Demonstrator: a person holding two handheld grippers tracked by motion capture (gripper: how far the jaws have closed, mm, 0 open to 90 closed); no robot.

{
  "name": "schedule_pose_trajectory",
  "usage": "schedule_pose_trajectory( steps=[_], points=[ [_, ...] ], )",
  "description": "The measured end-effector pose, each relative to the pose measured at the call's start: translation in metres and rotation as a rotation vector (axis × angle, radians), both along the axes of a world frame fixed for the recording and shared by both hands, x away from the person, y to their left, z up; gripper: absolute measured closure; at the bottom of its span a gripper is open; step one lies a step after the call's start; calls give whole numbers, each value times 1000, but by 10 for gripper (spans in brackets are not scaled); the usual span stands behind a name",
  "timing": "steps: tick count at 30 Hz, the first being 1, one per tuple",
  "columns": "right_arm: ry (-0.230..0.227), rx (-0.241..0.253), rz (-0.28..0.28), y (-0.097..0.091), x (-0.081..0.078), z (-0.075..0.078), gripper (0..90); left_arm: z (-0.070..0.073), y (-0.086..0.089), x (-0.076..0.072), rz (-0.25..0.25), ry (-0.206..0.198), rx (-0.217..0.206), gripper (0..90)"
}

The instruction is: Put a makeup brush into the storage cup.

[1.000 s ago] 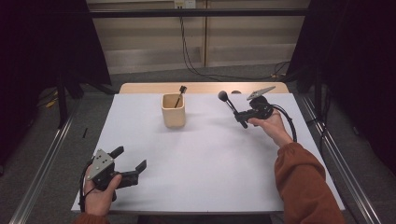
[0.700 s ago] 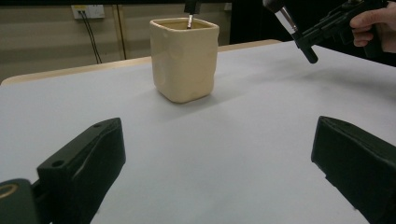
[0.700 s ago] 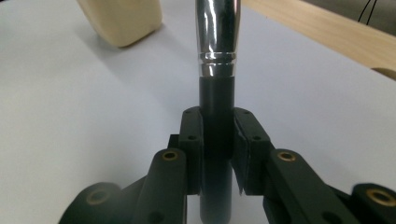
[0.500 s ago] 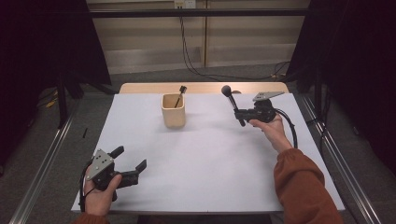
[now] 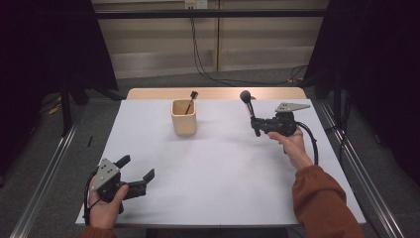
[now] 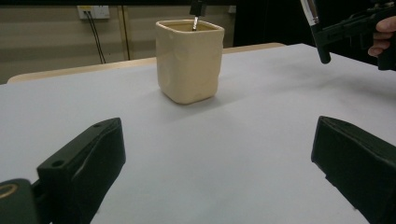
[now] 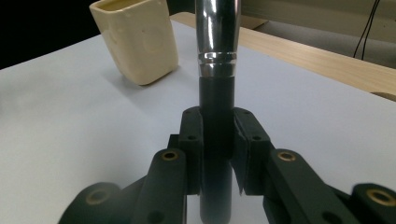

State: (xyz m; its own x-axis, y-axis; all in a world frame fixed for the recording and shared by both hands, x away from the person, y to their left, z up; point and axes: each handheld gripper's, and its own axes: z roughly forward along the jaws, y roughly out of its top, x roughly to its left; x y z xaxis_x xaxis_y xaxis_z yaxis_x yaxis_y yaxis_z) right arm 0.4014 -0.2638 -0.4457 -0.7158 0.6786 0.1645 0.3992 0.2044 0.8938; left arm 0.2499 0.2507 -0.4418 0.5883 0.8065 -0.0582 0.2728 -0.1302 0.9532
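A cream square cup (image 5: 183, 117) stands at the far middle of the white table (image 5: 213, 168), with a small dark brush (image 5: 190, 100) leaning inside it. My right gripper (image 5: 255, 124) hovers to the cup's right, shut on a makeup brush (image 5: 247, 105) with a black handle, silver ferrule and round dark head pointing up. In the right gripper view the pads clamp the brush handle (image 7: 215, 121), and the cup (image 7: 137, 39) lies ahead on the left. My left gripper (image 5: 134, 173) rests open at the near left corner, jaws empty; its view shows the cup (image 6: 189, 58) straight ahead.
The table's wooden far edge (image 5: 213, 93) runs behind the cup. Metal rails (image 5: 44, 173) flank the table on the floor, and cables (image 5: 203, 54) hang along the back wall. A black cable (image 5: 312, 144) trails from my right gripper.
My right gripper has shifted with the makeup brush, turning it from a leftward tilt to nearly upright. The left gripper has stayed put.
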Motion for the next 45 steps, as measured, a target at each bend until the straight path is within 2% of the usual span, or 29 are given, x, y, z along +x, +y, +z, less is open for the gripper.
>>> schedule_pose_trajectory(
  steps=[6, 12, 19, 23, 27, 39, 41, 45],
  points=[
    [-27, 6, 34, 4, -12, 0, 761, 0, 0, 0, -2, -1, 1, 30],
    [-28, 32, 41, 6, -24, 5, 761, 0, 0, 0, -8, -2, 2, 31],
    [-42, 33, 59, 7, -37, 11, 761, 0, -1, 0, -2, -6, 5, 32],
    [-49, 35, 73, 11, -46, 13, 761, 0, -1, -1, 0, -7, -7, 33],
    [-54, 31, 88, 16, -55, 12, 761, 1, 0, -1, -1, -7, -9, 32],
    [-71, 89, 111, 29, -74, 6, 760, 2, 0, -1, -8, -8, -12, 35],
    [-76, 73, 111, 31, -75, 4, 760, 2, -2, -1, -17, -10, -4, 35],
    [-70, 76, 124, 37, -79, 1, 760, 3, -6, 0, -33, -4, -1, 33]
  ],
)
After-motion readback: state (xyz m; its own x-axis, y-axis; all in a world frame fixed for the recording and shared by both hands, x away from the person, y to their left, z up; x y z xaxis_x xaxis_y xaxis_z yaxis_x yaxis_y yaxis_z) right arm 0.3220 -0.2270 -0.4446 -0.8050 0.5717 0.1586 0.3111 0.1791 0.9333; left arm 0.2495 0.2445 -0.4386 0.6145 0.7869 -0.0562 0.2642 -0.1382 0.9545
